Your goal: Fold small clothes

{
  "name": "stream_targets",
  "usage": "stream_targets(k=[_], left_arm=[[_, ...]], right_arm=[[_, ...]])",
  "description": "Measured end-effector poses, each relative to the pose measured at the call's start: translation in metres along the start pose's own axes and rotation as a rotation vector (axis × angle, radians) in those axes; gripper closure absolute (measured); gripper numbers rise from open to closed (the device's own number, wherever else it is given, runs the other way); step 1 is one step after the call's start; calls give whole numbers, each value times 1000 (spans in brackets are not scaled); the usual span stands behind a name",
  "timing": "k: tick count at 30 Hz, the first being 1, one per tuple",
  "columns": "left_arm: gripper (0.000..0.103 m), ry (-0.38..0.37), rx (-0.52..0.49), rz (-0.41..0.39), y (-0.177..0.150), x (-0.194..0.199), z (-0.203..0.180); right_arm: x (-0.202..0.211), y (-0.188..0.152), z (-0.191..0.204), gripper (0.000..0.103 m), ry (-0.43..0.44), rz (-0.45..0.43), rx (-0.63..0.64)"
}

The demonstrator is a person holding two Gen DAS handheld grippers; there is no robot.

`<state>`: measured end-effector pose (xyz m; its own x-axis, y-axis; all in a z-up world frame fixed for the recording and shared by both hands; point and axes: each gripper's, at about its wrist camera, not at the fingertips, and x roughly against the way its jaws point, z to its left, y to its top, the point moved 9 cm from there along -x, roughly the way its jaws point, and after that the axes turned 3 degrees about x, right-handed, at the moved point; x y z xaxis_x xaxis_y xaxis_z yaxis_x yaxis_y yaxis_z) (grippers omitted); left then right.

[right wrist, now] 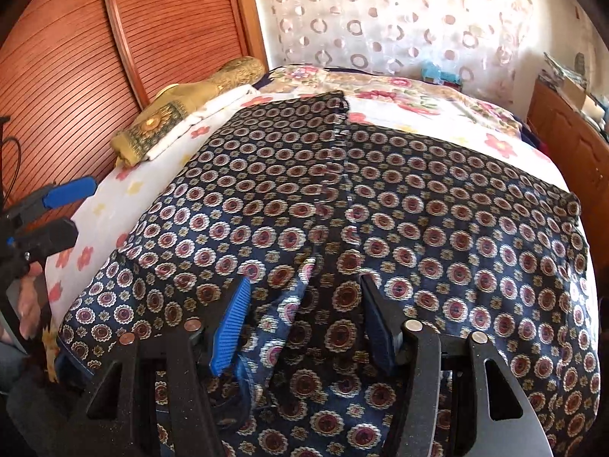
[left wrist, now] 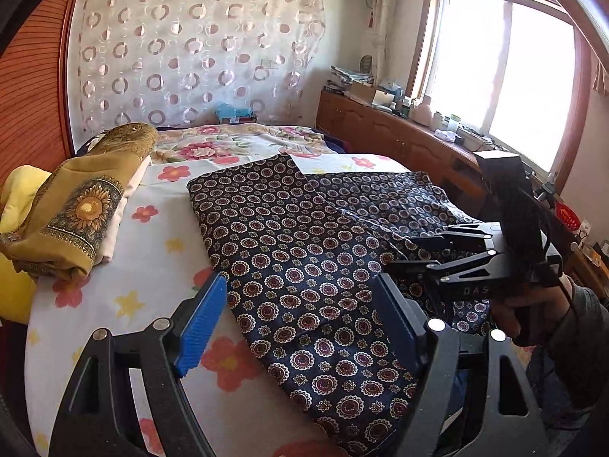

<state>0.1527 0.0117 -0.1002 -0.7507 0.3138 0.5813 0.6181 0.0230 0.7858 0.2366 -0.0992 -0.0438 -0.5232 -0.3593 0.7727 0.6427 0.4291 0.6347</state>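
A dark navy cloth (left wrist: pixel 289 228) with red and white medallions lies spread over the flowered bed sheet (left wrist: pixel 133 266). My left gripper (left wrist: pixel 300 285) hovers open over the cloth's near left edge, with nothing gripped between its blue pads. In the right wrist view the cloth (right wrist: pixel 418 209) fills the bed and a raised fold of it stands between the fingers of my right gripper (right wrist: pixel 304 285). The pads stand apart on either side of the fold. The right gripper (left wrist: pixel 401 253) also shows low over the cloth's right part, held by a hand. The left gripper (right wrist: pixel 72 209) appears at the left edge.
A folded mustard cloth with a sunflower print (left wrist: pixel 87 209) lies at the bed's left side, beside a yellow pillow (left wrist: pixel 19 198). A wooden cabinet (left wrist: pixel 399 133) with clutter runs under the window on the right. A louvred wooden door (right wrist: pixel 76 76) stands left of the bed.
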Motion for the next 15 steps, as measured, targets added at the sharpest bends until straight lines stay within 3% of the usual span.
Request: stream_targets(k=[3,4,5,15], left_arm=[[24,-2,1,0,0,0,0],[24,-3,1,1,0,0,0],[24,-3,1,1,-1,0,-1],[24,-5,-5,1,-2,-1,-3]], right_arm=[[-1,1,10,74,-15,-9,49],[-2,1,13,89,-21,-8,68],[-3,0,15,95,-30,-9,85],[32,-10,15,101,-88,-127,108]])
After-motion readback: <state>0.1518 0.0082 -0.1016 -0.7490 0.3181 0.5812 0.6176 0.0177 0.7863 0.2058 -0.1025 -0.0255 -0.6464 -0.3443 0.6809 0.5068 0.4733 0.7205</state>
